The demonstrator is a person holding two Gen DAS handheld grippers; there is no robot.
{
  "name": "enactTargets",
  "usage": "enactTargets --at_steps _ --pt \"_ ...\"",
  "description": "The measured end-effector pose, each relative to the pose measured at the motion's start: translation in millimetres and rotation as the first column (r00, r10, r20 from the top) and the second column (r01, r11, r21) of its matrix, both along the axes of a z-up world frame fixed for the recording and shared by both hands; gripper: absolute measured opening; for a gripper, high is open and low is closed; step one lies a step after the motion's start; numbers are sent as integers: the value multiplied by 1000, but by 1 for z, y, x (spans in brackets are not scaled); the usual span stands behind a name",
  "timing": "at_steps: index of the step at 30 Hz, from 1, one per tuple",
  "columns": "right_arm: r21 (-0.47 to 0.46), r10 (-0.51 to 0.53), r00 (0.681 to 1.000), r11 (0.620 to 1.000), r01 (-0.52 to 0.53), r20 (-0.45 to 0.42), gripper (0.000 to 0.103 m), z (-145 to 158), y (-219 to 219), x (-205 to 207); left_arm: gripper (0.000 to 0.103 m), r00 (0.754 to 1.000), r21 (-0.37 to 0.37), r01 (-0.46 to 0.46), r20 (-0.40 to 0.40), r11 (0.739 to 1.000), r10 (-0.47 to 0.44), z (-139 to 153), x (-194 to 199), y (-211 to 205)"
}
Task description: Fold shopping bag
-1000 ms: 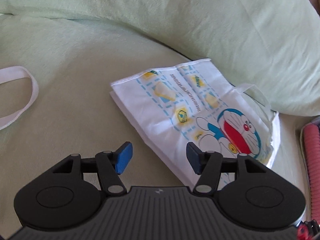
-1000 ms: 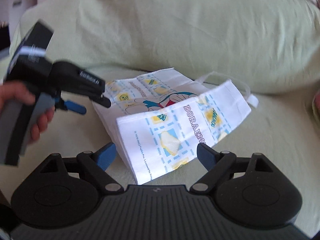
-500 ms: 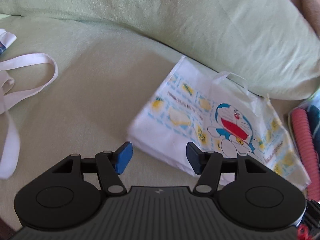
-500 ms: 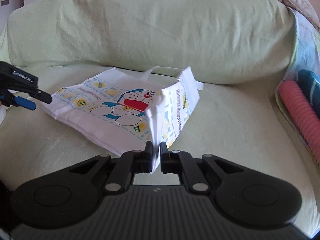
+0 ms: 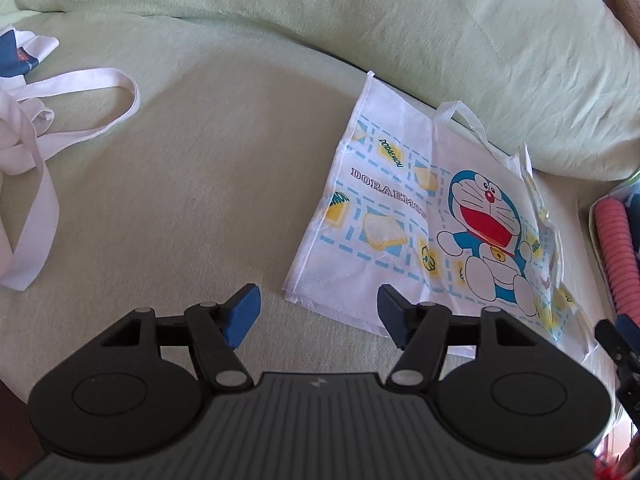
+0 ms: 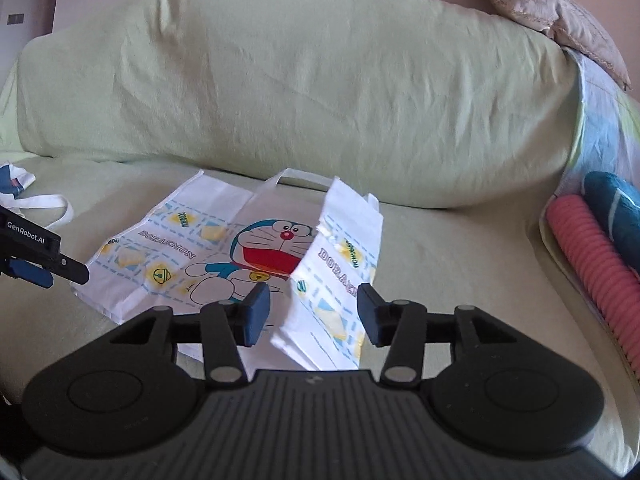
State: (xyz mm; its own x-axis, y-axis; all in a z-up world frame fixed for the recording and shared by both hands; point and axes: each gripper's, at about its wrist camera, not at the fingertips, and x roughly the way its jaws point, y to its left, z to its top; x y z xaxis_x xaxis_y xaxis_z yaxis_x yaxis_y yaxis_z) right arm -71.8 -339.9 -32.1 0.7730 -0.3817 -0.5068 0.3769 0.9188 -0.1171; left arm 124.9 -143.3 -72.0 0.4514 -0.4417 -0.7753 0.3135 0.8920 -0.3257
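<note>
A white Doraemon shopping bag (image 5: 420, 224) lies flat on the green bed, its handles toward the pillow. In the right wrist view the bag (image 6: 192, 252) has its right side flap (image 6: 340, 280) standing up, partly folded over. My left gripper (image 5: 318, 312) is open and empty, just in front of the bag's near left corner. My right gripper (image 6: 310, 312) is open, its jaws on either side of the raised flap's near edge without closing on it. The left gripper's tip also shows in the right wrist view (image 6: 44, 268).
A large green pillow (image 6: 300, 100) lies behind the bag. A white cloth bag with long straps (image 5: 36, 120) lies at the left. A pink ribbed roll (image 6: 592, 264) and a teal item (image 6: 612, 208) sit at the right edge of the bed.
My right gripper, shut on the bag's flap half a second ago, has opened and let it go. The left gripper has shifted left and stayed open; the bag lies more spread out.
</note>
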Motion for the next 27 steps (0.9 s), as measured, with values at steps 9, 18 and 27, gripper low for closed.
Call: enactTargets --at_steps 9,18,27 --pt "39 -59 998 997 60 -29 11 -22 -6 1 66 968 38 138 207 990 -143 34 -25 -35" --pt "349 -415 910 853 389 2 16 -29 -86 -42 68 926 293 218 239 931 -292 -15 2 -98" --pt "-655 -55 948 736 -173 -312 24 -96 -21 19 79 916 331 232 241 915 -320 -13 15 -100"
